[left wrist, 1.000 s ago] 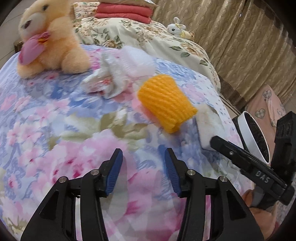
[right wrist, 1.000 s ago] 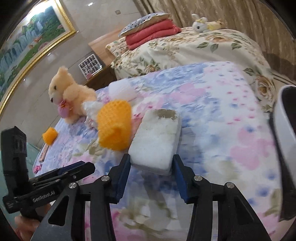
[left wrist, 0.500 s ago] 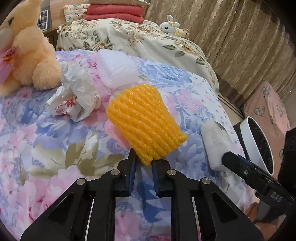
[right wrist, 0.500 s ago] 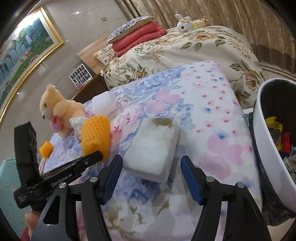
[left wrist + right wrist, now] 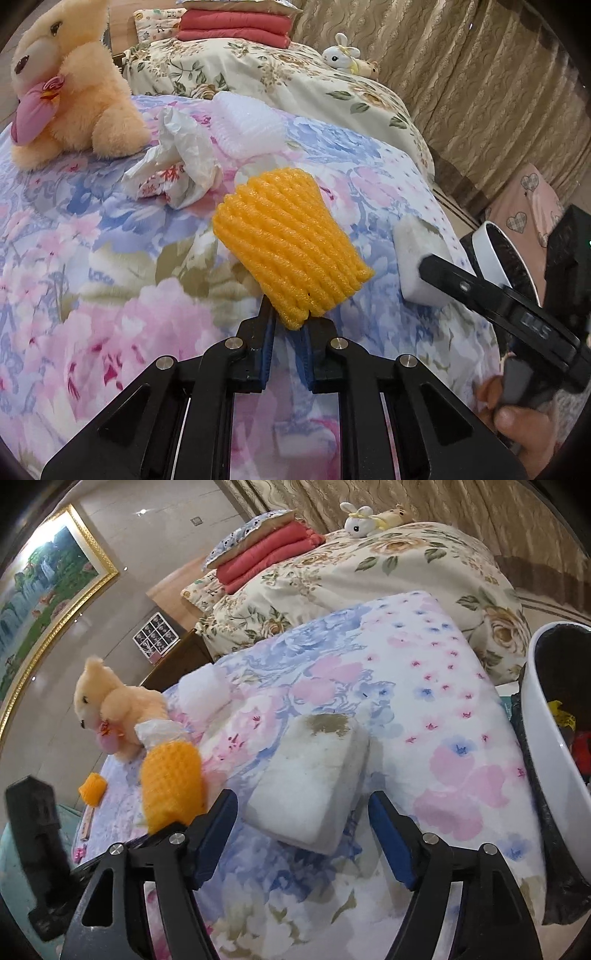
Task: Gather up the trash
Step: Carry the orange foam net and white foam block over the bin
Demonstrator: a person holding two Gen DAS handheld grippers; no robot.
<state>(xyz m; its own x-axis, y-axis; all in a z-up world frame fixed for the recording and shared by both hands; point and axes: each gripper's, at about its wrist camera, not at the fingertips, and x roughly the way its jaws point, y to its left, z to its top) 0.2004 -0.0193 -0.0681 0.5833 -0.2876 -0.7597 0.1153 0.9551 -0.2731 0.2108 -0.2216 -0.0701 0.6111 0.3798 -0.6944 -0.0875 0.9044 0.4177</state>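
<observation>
My left gripper [image 5: 288, 325] is shut on the near edge of an orange foam net sleeve [image 5: 288, 240], which lies tilted on the floral bedspread; the sleeve also shows in the right wrist view [image 5: 171, 786]. My right gripper [image 5: 301, 834] is open, its jaws on either side of the near end of a white foam block [image 5: 314, 775] with a brown stain, not touching it. The block shows in the left wrist view [image 5: 417, 258] behind the right gripper's finger. A white bin with a black liner [image 5: 554, 746] stands at the bed's right edge with trash inside.
Crumpled white paper [image 5: 177, 162] and a white foam net [image 5: 247, 122] lie beyond the sleeve. A plush bear [image 5: 62, 85] sits at the left. A small orange foam piece [image 5: 92, 788] lies far left. A second bed with folded red blankets [image 5: 269, 550] is behind.
My left gripper moved forward and closed on the orange sleeve. My right gripper drew back a little from the white block and opened wider; the bin came into view.
</observation>
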